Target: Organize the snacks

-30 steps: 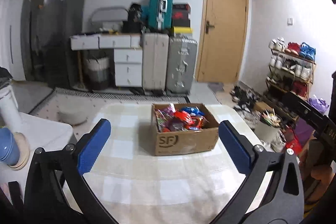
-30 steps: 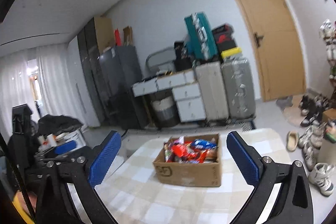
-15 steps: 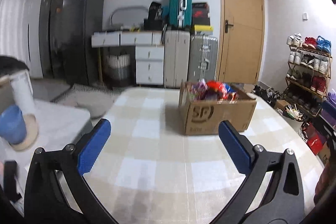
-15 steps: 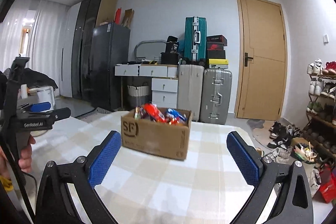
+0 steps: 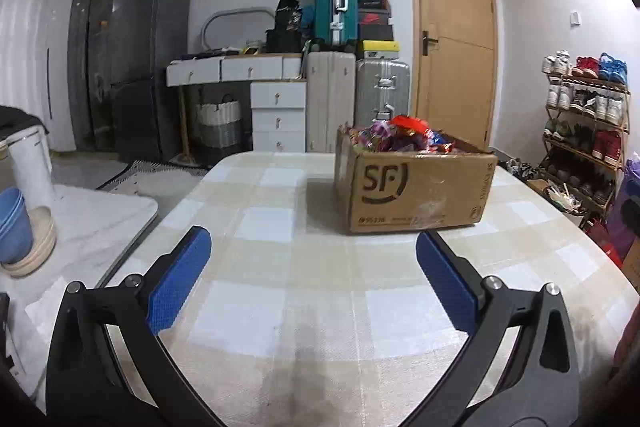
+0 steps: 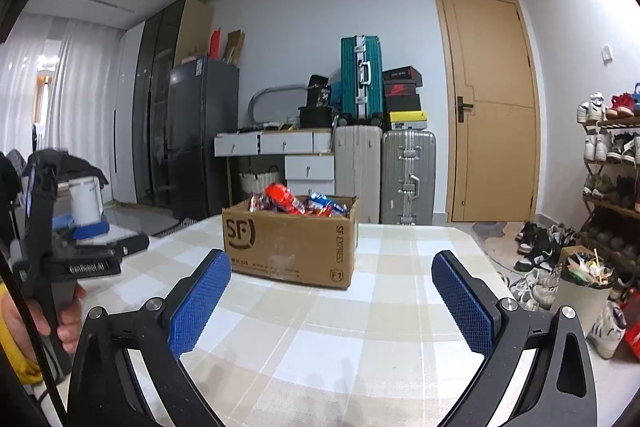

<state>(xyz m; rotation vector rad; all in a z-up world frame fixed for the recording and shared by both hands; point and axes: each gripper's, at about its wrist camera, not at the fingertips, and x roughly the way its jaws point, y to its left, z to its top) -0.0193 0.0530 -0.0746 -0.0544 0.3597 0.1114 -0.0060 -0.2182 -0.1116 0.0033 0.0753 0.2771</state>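
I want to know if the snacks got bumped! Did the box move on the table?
Cannot tell. The cardboard box looks bigger and lower against the silver suitcase behind, but that fits the cameras coming down; both tools are open and clear of it.

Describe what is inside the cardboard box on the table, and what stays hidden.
The cardboard box holds a heap of bright snack packets rising above its rim. The box walls hide everything lower down, so the full contents cannot be seen.

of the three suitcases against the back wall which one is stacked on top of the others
The teal suitcase. It stands upright on top of the white suitcase, which sits on the floor beside the silver suitcase.
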